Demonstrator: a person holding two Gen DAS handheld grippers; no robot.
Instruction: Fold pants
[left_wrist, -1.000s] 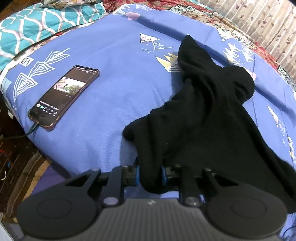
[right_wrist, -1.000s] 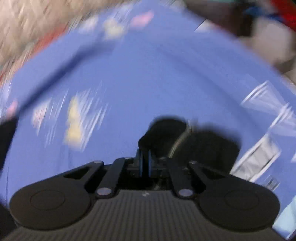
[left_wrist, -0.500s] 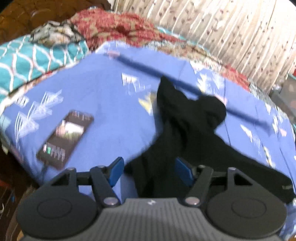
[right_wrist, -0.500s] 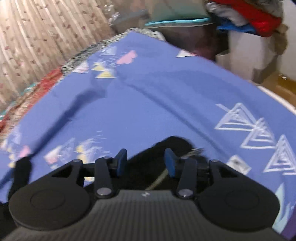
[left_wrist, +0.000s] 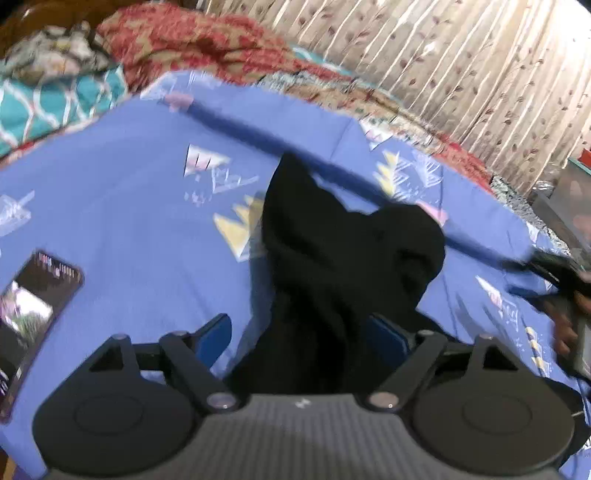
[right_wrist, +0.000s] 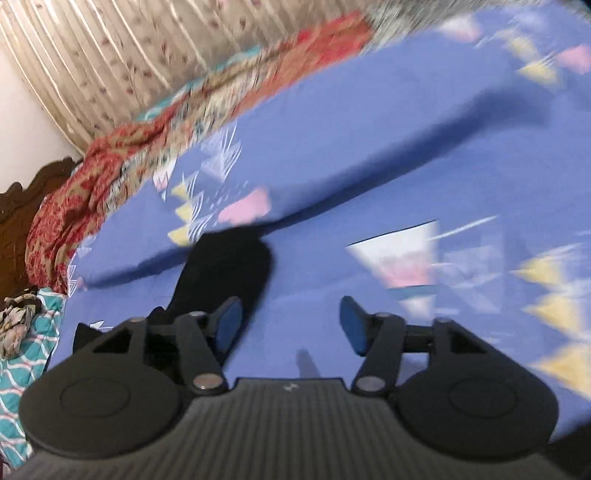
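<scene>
Left wrist view: the left gripper (left_wrist: 301, 334) has its blue-padded jaws apart and opening. The crumpled black fabric pants (left_wrist: 343, 258) lie on the blue bedsheet printed with triangles (left_wrist: 129, 192), their near end running between the jaws without either pad pressing on it. A dark smartphone with a lit screen (left_wrist: 33, 306) lies well to the left on the sheet.

Right wrist view: the right gripper (right_wrist: 290, 328) has its jaws apart and opening, with only bare sheet between them. The pants lie just left of the left pad, partly behind that finger's linkage.
</scene>
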